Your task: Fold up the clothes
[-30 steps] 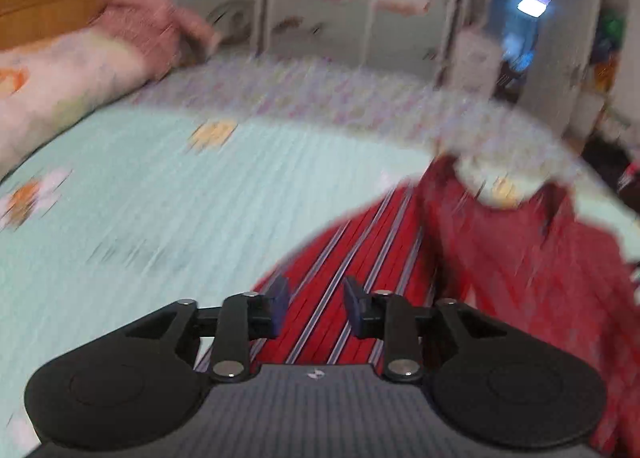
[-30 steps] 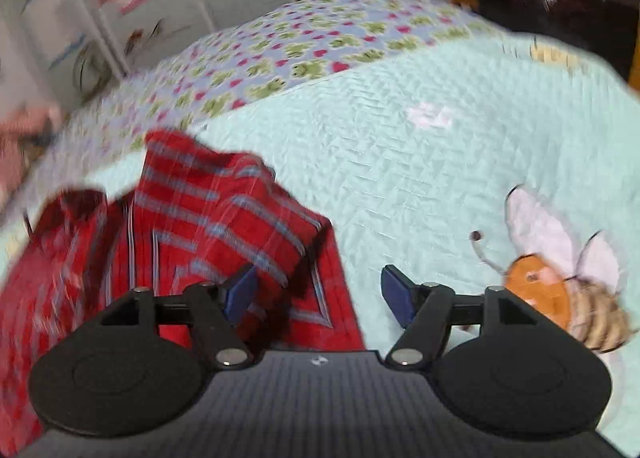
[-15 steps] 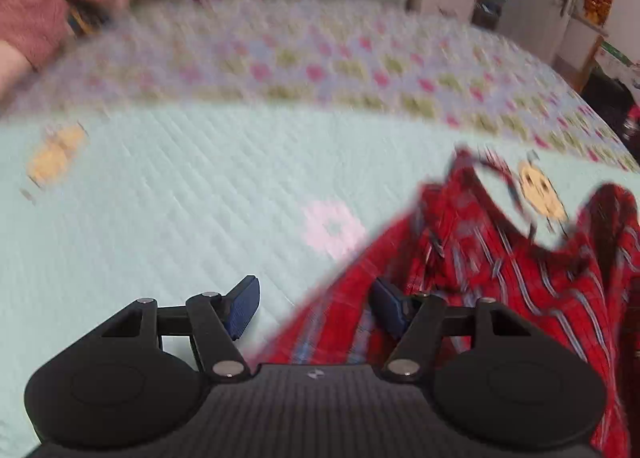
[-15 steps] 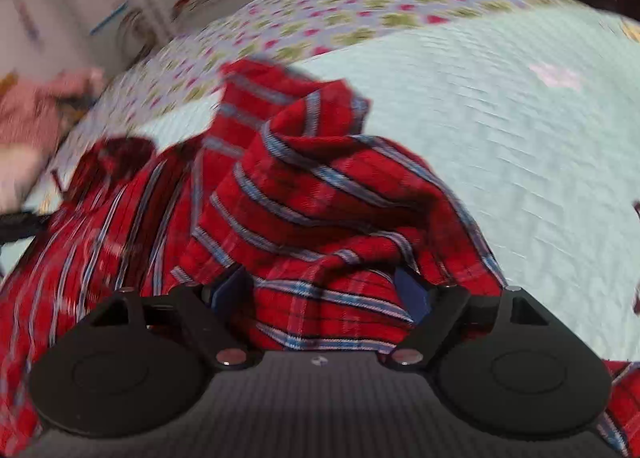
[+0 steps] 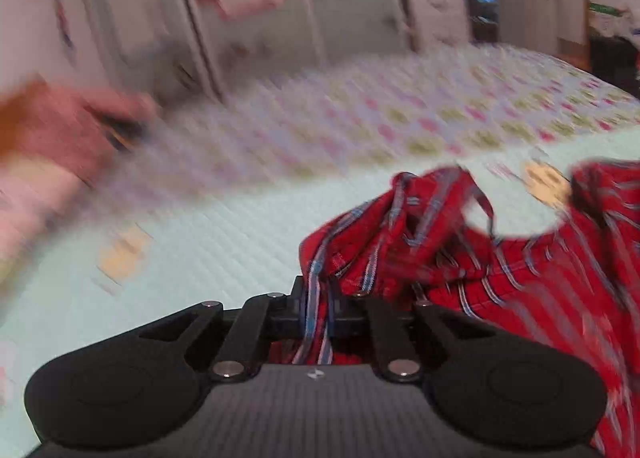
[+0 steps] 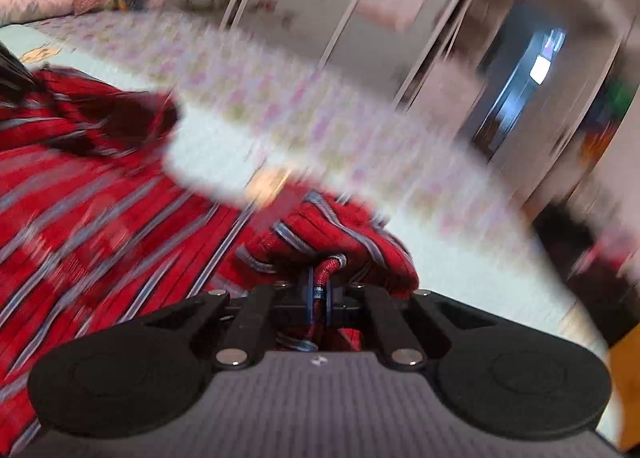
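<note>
Both grippers, left and right, have just closed their fingers on the red plaid shirt.

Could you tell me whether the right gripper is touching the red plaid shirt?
Touching. The right wrist view shows the right gripper just closed on a fold of the red plaid shirt, pinched between its pads.

Red plaid shirt, bunched up

You have one fold of it pinched in your left gripper and another in your right gripper; the rest spreads rumpled between them.
</note>
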`<action>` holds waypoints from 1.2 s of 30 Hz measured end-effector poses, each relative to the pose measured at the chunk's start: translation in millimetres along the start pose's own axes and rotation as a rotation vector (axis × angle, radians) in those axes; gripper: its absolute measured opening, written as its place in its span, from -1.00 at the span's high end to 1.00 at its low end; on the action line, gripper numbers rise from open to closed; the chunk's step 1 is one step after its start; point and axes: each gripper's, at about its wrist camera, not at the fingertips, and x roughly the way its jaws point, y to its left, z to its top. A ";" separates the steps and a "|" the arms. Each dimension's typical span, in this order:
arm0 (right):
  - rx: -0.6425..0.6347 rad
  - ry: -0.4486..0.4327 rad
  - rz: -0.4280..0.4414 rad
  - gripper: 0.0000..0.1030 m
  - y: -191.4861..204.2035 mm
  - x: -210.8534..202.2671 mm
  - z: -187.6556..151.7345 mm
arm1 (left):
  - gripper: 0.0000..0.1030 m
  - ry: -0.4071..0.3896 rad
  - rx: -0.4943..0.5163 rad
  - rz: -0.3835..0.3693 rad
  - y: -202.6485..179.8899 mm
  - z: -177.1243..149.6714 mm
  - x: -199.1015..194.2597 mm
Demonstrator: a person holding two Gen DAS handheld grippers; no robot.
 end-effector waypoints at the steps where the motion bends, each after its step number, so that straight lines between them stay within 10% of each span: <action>1: -0.005 -0.020 -0.034 0.89 -7.4 4.6 11.1 | 0.91 -0.029 -0.003 0.047 8.3 8.1 0.0; 6: -0.004 -0.016 -0.214 0.83 -40.2 65.2 45.3 | 0.87 -0.090 0.031 0.266 37.2 36.7 24.4; 9: -0.067 0.186 -0.228 0.30 -44.9 124.0 31.1 | 0.52 0.086 0.075 0.245 38.5 25.1 57.4; 11: 0.019 0.312 -0.157 0.29 -60.0 133.9 7.1 | 0.26 0.226 0.023 0.166 46.3 6.7 68.0; 16: 0.542 0.206 0.146 -0.04 -121.7 53.3 -61.5 | 0.15 0.142 -0.064 0.139 82.8 -44.3 21.9; 20: 0.769 0.225 0.206 -0.23 -124.8 -22.2 -124.1 | -0.28 -0.003 -0.092 0.213 110.1 -75.6 -46.8; 22: 0.831 0.281 0.217 -0.23 -120.1 -59.5 -159.3 | -0.55 0.006 -0.123 0.188 121.9 -96.8 -67.3; 30: 0.801 0.423 0.266 -0.31 -65.3 -186.6 -221.7 | -0.32 0.028 -0.235 0.204 152.9 -144.1 -175.5; 36: 0.903 0.437 0.205 -0.38 -46.1 -211.9 -232.3 | -0.36 0.282 -0.281 -0.161 123.9 -205.7 -257.4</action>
